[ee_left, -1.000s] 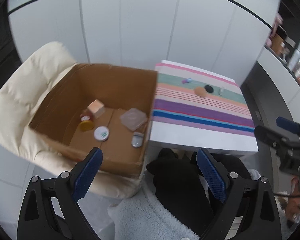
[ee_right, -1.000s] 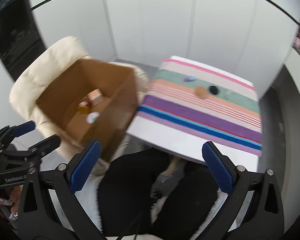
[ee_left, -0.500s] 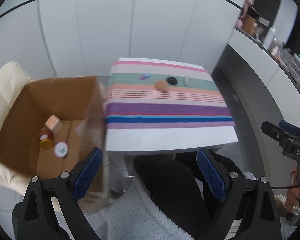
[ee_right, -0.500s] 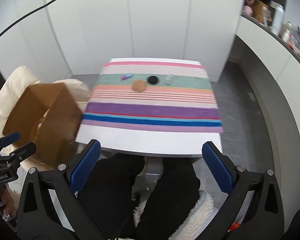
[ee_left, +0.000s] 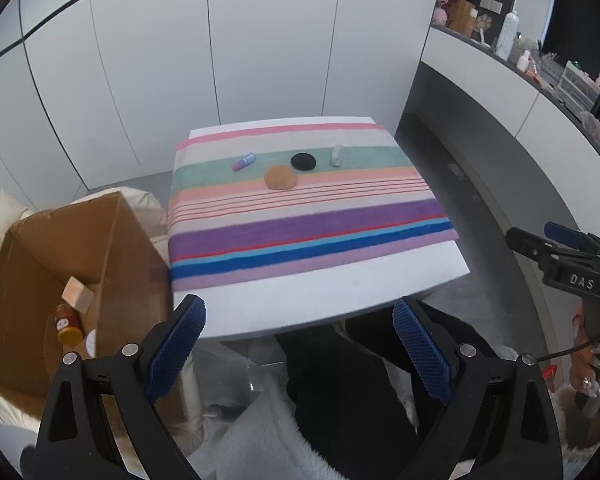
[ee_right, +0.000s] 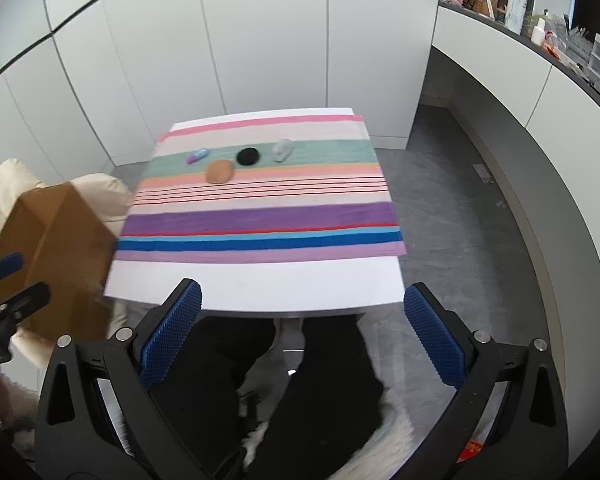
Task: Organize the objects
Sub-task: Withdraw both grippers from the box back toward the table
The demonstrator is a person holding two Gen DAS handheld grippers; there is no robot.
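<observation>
Both tools hang empty with jaws spread wide, short of the table: the left gripper (ee_left: 296,344) and the right gripper (ee_right: 296,332), whose body reads "DAS". Beyond, on the striped cloth (ee_left: 300,224), four items wait near its far edge: a tan round pad (ee_left: 280,177), a black disc (ee_left: 303,161), a purple-blue tube (ee_left: 243,162) and a pale small bottle (ee_left: 336,155). Left of the cloth, the open cardboard box (ee_left: 112,240) presumably collects them.
</observation>
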